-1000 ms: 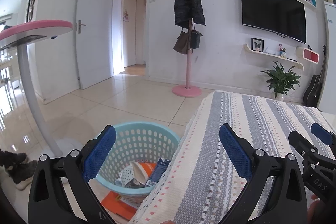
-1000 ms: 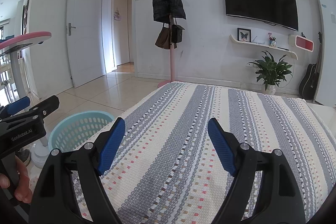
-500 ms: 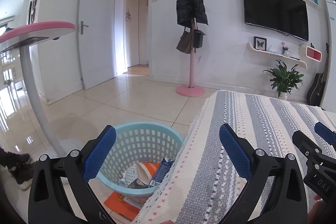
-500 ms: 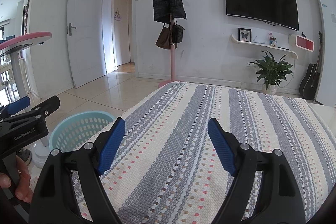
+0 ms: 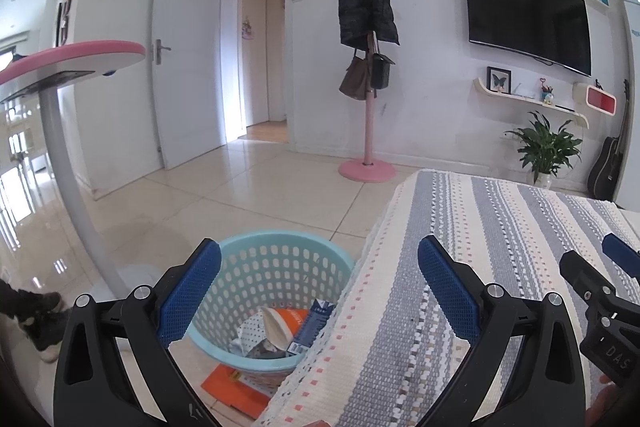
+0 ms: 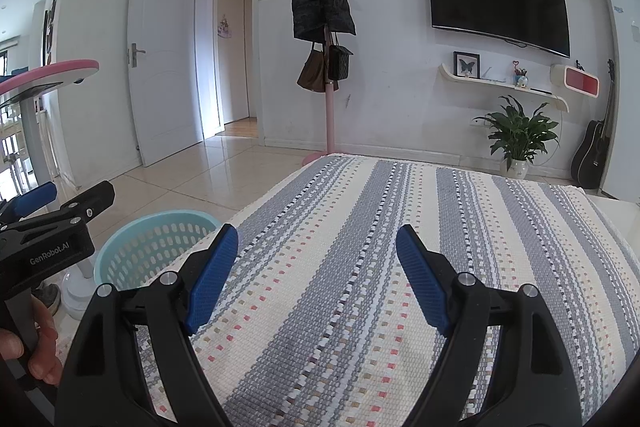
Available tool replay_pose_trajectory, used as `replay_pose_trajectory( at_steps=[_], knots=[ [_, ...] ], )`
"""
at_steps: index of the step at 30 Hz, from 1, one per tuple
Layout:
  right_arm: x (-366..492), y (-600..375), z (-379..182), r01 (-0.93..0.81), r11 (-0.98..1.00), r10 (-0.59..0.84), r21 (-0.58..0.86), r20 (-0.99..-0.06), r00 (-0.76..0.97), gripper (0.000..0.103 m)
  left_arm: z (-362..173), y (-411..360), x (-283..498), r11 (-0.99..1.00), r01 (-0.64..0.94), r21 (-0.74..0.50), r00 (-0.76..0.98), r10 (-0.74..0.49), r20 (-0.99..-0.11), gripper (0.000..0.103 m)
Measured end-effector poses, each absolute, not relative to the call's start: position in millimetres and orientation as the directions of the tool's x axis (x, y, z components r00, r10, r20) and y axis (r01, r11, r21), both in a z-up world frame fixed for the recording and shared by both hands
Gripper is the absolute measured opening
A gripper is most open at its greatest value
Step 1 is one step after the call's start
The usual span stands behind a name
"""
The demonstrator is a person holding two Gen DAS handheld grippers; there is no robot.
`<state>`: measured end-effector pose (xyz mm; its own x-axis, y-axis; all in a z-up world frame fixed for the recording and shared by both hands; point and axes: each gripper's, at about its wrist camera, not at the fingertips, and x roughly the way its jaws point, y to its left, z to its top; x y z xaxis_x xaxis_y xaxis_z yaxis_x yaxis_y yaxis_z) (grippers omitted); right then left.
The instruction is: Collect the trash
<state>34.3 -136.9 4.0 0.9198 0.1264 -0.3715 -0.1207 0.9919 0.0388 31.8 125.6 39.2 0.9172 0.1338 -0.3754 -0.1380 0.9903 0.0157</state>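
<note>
A light blue plastic basket [image 5: 276, 259] stands on the floor beside the table's left edge; it also shows in the right wrist view [image 6: 152, 247]. Inside it lie pieces of trash: a white and orange wrapper [image 5: 280, 323] and a dark blue carton [image 5: 316, 325]. An orange flat packet [image 5: 236, 385] lies on the floor under the basket's near side. My left gripper [image 5: 320, 287] is open and empty, above the basket and the table edge. My right gripper [image 6: 316, 275] is open and empty above the striped tablecloth [image 6: 400, 267].
A pink-topped stand with a grey pole [image 5: 64, 163] stands left of the basket. A pink coat rack [image 5: 368, 107] with a black jacket stands by the far wall. A potted plant [image 5: 544, 151], a guitar [image 5: 608, 163] and a wall TV are at the far right. Shoes [image 5: 36, 315] lie at the left.
Both views have shifted only slightly; the left wrist view has risen a little and shows more of the basket's inside. Both grippers stay open and empty.
</note>
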Motion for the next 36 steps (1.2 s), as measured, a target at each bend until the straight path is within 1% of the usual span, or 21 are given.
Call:
replay_pose_trajectory(
  at_steps=[5,36],
  knots=[
    [33.1,-135.5,3.6,-0.118,0.992,0.124,0.04,-0.369,0.921,0.08,39.2,124.5,31.2,0.99,-0.137,0.018,0.918,0.133,-0.374,0.095],
    [32.3,-130.7,1.6,-0.125,0.992,0.126,0.028,-0.373,0.919,0.08,37.9,125.0,34.4,0.989,-0.142,0.028,0.914,0.142,-0.38,0.095]
  ],
)
